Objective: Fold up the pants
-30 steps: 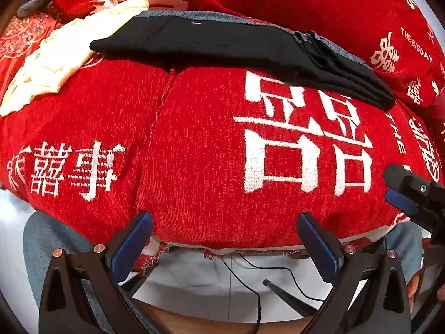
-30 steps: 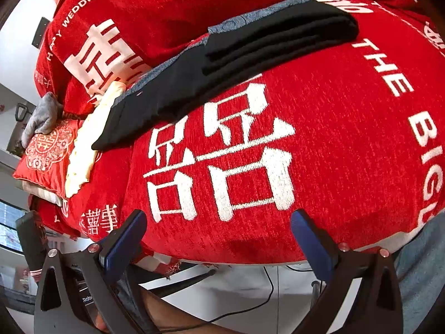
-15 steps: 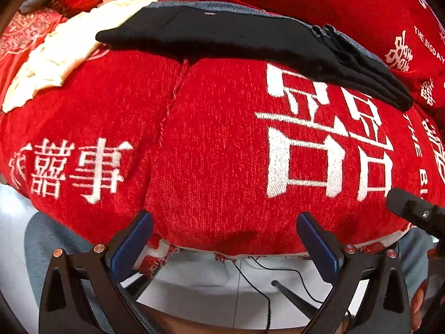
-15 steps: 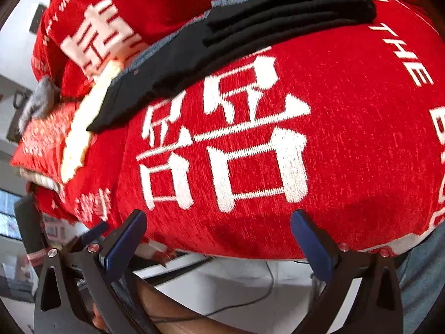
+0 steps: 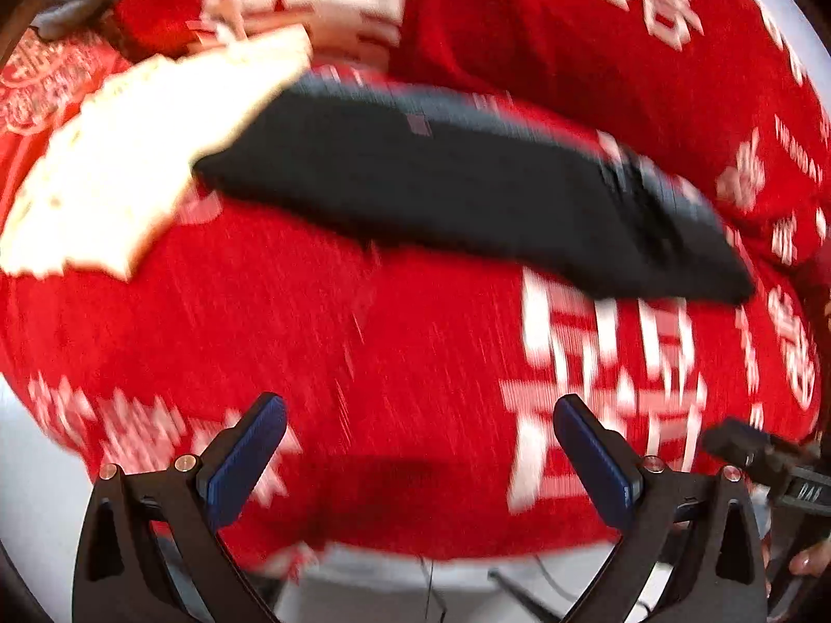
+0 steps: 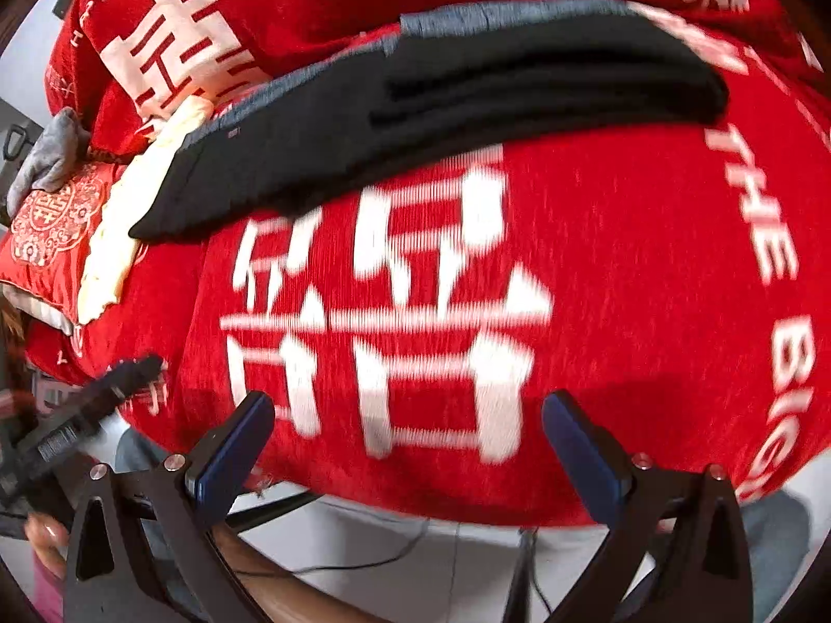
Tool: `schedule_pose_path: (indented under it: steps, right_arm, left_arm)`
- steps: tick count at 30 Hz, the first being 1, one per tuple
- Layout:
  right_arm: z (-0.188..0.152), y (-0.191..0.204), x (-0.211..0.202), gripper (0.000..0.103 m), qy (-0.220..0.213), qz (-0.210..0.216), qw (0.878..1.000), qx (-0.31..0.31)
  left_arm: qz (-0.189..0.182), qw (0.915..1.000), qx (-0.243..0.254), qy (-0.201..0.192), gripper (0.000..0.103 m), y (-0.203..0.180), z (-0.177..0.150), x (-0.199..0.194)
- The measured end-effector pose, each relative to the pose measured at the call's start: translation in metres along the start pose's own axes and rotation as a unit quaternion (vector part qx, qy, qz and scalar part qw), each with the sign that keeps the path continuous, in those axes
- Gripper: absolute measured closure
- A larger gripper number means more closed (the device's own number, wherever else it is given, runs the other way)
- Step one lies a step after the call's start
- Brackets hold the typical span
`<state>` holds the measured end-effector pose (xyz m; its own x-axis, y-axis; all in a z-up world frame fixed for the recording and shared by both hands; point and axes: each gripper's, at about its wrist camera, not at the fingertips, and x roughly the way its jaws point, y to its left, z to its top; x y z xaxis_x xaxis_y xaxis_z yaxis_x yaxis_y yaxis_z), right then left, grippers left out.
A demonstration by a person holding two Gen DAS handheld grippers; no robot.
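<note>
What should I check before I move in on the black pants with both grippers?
1. Left gripper open and holding nothing: ok.
2. Right gripper open and holding nothing: ok.
3. Black pants lying free on the red cover, nothing resting on top of them: ok.
4. Path from both grippers to the pants clear over the cover: ok.
5. Cream cloth apart from the pants: not ok, the pants' left end overlaps it.
6. Image sharp enough to pick a grasp edge: not ok in the left wrist view, which is motion-blurred; better in the right.
</note>
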<state>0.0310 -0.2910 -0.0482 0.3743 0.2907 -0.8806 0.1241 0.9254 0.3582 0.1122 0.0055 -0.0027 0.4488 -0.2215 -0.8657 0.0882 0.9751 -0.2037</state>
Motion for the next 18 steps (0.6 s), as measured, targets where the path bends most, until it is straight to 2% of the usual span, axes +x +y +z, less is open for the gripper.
schedule_pose_path:
  steps: [2, 4, 8, 13, 18]
  right_arm:
    - [0.017, 0.005, -0.004, 0.0, -0.011, -0.006, 1.0, -0.014]
    - [0.035, 0.011, -0.008, 0.0, -0.024, -0.008, 0.999, -0.026]
    - [0.06, 0.028, -0.007, 0.0, -0.037, 0.006, 0.998, -0.048]
    - [0.068, 0.044, 0.023, 0.0, -0.011, 0.043, 0.997, -0.063]
    - [0.065, 0.05, 0.05, 0.0, 0.02, 0.071, 0.995, -0.066]
  left_arm:
    - [-0.024, 0.9991, -0.024, -0.025, 0.0, 0.017, 0.023, -0.005]
    - [-0.064, 0.9955, -0.055, -0.043, 0.0, 0.037, 0.046, -0.004]
    - [-0.136, 0.9833, -0.114, -0.04, 0.0, 0.073, 0.072, 0.025]
    - [-0.153, 0.9726, -0.173, -0.024, 0.0, 0.088, 0.082, 0.064]
    - [-0.159, 0.9668, -0.197, -0.032, 0.0, 0.096, 0.084, 0.082]
